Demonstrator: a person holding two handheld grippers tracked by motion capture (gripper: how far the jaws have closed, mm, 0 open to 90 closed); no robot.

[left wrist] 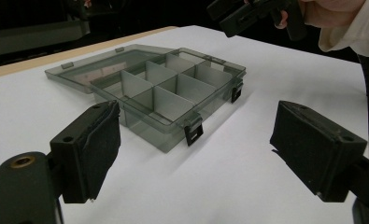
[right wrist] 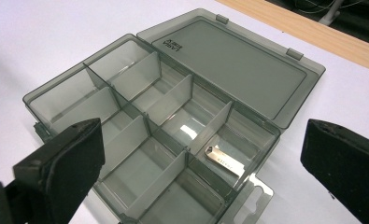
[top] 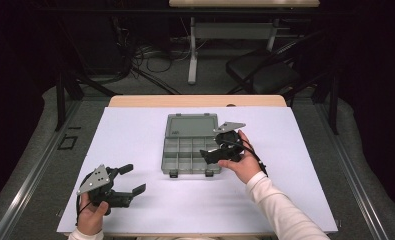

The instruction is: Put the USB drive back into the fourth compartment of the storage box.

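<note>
Now the right gripper [right wrist: 201, 158] hangs wide open just above the organizer box [right wrist: 60, 93]; a silver USB stick [right wrist: 224, 160] lies in the compartment beneath its jaws.

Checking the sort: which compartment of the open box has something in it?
The compartment beside the lid hinge, at the organizer box's right end in the right gripper view, holds a small silver USB stick; the others look empty.

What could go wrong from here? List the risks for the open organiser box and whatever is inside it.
1. The silver USB stick lies loose in a corner compartment of the organiser box; the open right gripper above it could snag a divider when going back in.
2. The lid lies flat open, so a bump might tip the stick out.
3. The left gripper rests open, apart from the box, so nothing steadies it; a push may slide it.
</note>
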